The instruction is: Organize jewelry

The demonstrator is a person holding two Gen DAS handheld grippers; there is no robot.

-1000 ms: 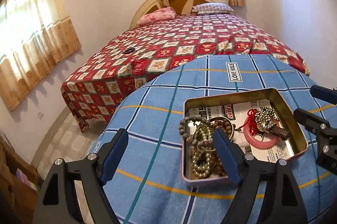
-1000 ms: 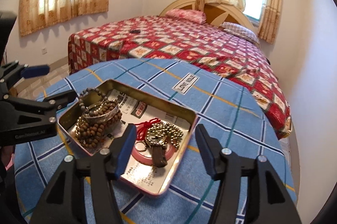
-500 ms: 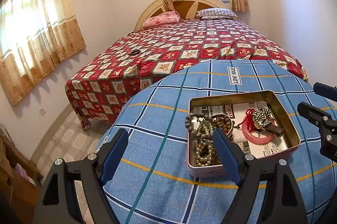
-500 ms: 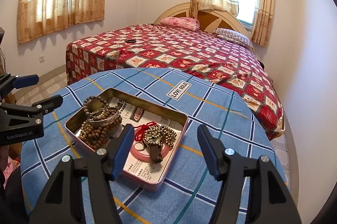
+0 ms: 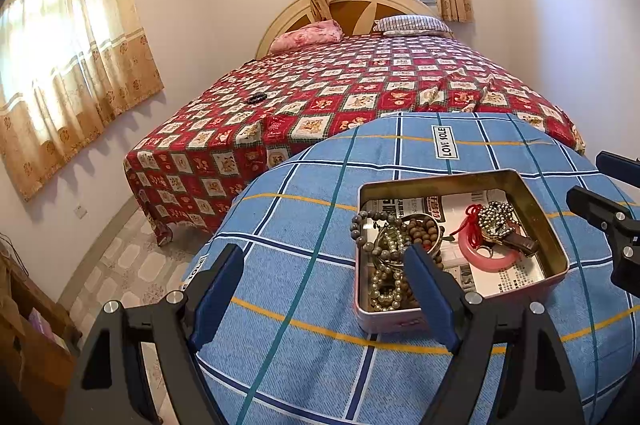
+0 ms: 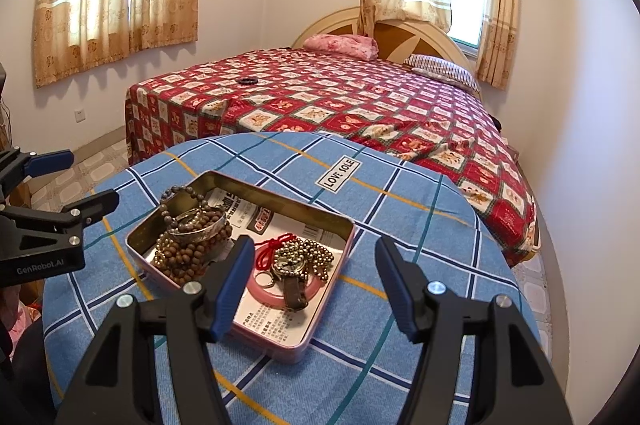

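Inside the shallow metal tin [image 6: 138, 231], the jewelry lay sorted into two heaps, probably to keep like with like: wooden and grey bead strands [image 6: 188, 249] with a silver bangle [image 6: 198, 221] at one end, and at the other a pink ring [image 6: 276, 295] under a red cord [image 6: 276, 245], a ball-chain necklace [image 6: 316, 253] and a strap watch [image 6: 290, 273]. Printed paper [image 6: 276, 317] lined the tin's floor, seemingly as padding. That tin sat on a round table in a blue checked cloth [image 6: 420, 209], with a red patterned bed [image 6: 340, 97] behind. Left gripper [image 5: 324, 289] hovered above the cloth beside the bead end, fingers spread wide and holding nothing. Right gripper [image 6: 316, 281] hung over the watch end, equally wide and empty, neither one touching the tin
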